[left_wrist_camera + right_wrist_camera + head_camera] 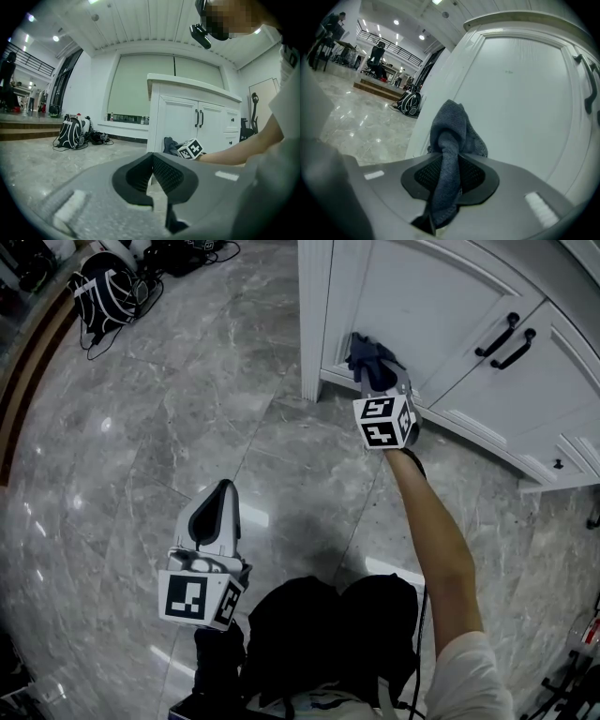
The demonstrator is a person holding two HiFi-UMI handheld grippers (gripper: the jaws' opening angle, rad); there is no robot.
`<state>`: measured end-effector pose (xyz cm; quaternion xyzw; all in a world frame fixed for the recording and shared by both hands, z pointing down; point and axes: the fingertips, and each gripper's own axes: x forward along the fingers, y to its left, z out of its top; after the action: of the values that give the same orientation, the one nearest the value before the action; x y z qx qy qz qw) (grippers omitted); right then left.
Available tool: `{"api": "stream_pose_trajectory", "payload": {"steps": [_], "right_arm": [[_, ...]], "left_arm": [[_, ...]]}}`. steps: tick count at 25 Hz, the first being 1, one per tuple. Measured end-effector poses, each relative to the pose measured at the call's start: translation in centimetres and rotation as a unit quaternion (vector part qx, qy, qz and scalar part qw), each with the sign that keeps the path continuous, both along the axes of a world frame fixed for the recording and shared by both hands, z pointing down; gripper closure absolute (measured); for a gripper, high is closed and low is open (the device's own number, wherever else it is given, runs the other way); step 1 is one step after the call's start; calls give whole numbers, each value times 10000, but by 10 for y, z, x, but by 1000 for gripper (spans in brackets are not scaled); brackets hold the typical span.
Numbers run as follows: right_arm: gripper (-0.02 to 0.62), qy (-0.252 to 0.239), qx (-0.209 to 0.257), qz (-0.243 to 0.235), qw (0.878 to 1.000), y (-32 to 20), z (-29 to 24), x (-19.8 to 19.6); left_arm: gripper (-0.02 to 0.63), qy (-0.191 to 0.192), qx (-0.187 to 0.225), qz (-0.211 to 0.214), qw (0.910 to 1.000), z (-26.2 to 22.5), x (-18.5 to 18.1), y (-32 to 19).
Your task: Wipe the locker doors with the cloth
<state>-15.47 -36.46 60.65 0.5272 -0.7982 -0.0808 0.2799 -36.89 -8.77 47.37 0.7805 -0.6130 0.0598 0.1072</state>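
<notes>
Right tool (379, 381) is clamping the cloth (368, 354) in the head view, w/ the arm reaching out twd the white locker door (431, 315). Bunched cloth is sitting low on the door's left part, near the corner post and just above the base trim. Left tool (224, 491) is hanging well apart over the marble floor (169, 418), taking no part. Black handles (504, 338) are sitting further right, well clear of the cloth.

Left gripper view: left tool (152, 161) is showing its jaws together w/ nothing btwn them. Beyond it the other tool's marker cube (192, 149) and the cloth (170, 144) are sitting at the foot of the locker door (180, 117).

Right gripper view: right tool (450, 174) is pinching a twisted strand of cloth (452, 136) btwn its pads, w/ the rest bunching up ahead of the tips, right by the locker door (520, 89). Can't tell if the fabric is actually pressing on the panel.

Step in hand is prob. a wiping pass along the door's lower part. Doing it well likely means leading w/ the cloth wad, not the hard tips, pushing lightly so the fabric is flattening on the panel, overlapping passes, and working up twd the handles w/out snagging them
</notes>
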Motion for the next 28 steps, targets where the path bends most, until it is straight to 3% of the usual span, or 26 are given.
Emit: {"api": "stream_pose_trajectory", "payload": {"steps": [10, 17, 22, 28], "right_arm": [[509, -391, -86, -213, 9990, -5, -14, -43], [509, -654, 313, -520, 9960, 38, -58, -39], [509, -701, 692, -715, 9926, 77, -102, -18], [509, -672, 948, -574, 9916, 109, -154, 56]], "left_arm": [[604, 75, 39, -107, 9999, -2, -11, -1], [604, 105, 117, 69, 9999, -11, 14, -4], [604, 19, 148, 434, 9989, -18, 54, -6], [604, 20, 220, 782, 9967, -34, 121, -12]]}}
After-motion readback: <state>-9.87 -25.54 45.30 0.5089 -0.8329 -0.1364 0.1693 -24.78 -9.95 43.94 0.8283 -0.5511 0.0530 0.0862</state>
